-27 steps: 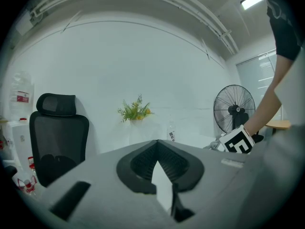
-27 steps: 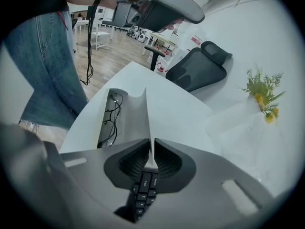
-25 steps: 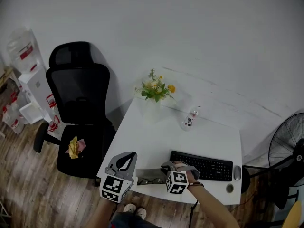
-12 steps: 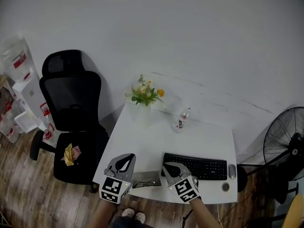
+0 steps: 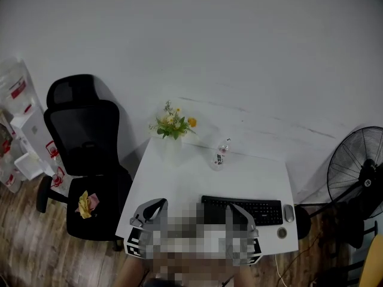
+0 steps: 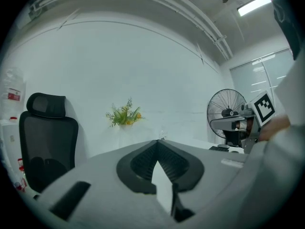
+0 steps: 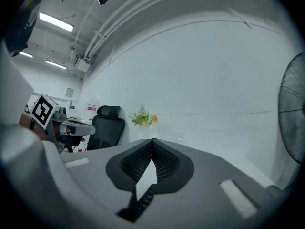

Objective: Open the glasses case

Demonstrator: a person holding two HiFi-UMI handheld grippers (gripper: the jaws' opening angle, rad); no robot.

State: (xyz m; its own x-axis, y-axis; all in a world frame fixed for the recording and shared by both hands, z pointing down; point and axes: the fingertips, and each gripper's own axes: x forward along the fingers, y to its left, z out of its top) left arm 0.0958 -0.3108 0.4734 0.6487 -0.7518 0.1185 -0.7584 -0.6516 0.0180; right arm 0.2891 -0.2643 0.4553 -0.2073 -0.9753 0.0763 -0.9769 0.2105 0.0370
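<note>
Left gripper (image 6: 157, 140) shut tight, nothing in it. Right gripper (image 7: 152, 140) shut too (also empty). Both held level at near edge of white desk (image 5: 197, 175), by keyboard (image 5: 242, 208). Glasses case: can't see it anywhere.

Dim and grey from the head camera, darker toward the corners, strongly bowed at the edges. Brighter through both gripper views under ceiling strip lights (image 6: 255, 4). Soft shadow right of chair (image 5: 84, 142). Blurred up close on left gripper (image 6: 157, 141) and right gripper (image 7: 152, 140).
</note>
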